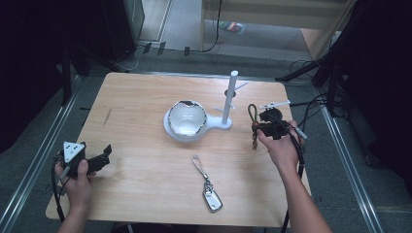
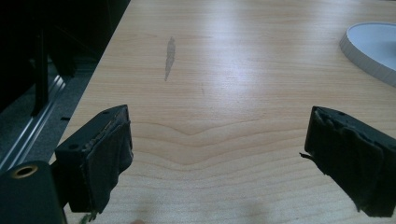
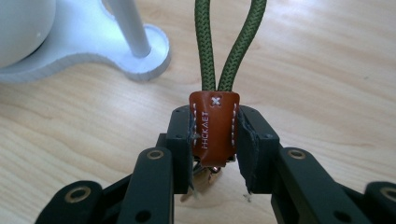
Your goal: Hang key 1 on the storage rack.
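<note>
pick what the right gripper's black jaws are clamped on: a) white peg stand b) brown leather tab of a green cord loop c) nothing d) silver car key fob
b: the right gripper has its jaws pressed on both sides of the brown leather tab, with the green cord loop rising from it.

Stand (image 1: 221, 124) w/ bowl (image 1: 185, 118) at table (image 1: 141, 97) centre; post (image 1: 230, 97) on stand's right end. Key fob (image 1: 212, 198) near front edge, ahead of bowl. Lanyard (image 1: 252, 124) right of stand, in right gripper (image 1: 260, 127). Left gripper (image 1: 99, 160) at table's front-left, well apart from rest.
</note>
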### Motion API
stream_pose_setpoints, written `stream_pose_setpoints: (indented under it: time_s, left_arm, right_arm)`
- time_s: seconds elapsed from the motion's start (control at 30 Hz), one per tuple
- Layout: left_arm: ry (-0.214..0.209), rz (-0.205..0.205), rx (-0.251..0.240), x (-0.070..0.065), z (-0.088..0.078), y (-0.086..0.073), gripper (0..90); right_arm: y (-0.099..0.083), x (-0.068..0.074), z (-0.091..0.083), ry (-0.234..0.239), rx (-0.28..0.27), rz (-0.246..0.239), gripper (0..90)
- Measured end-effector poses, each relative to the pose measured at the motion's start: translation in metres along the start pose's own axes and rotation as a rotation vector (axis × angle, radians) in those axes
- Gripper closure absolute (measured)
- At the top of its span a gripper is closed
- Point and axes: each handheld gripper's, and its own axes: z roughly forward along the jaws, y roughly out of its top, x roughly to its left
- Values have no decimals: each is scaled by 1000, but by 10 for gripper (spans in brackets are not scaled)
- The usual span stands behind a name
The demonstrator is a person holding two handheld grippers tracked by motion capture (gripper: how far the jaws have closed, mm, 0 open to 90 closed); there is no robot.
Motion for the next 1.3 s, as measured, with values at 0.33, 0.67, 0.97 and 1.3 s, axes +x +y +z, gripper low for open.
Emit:
stream_pose_setpoints:
  time_s: [0.33, 0.67, 0.97, 1.3]
  left_arm:
    - [0, -1, 0, 0, 0, 0, 79]
    - [0, -1, 1, 0, 0, 0, 79]
    - [0, -1, 1, 0, 0, 0, 79]
    - [-1, 1, 1, 0, 0, 0, 79]
  right_arm:
    - [10, -1, -13, -16, -89, 11, 691]
    - [17, -1, -20, -7, -168, 23, 690]
    - [25, 1, -25, -2, -219, 22, 690]
    - [33, 4, -30, 8, -257, 16, 689]
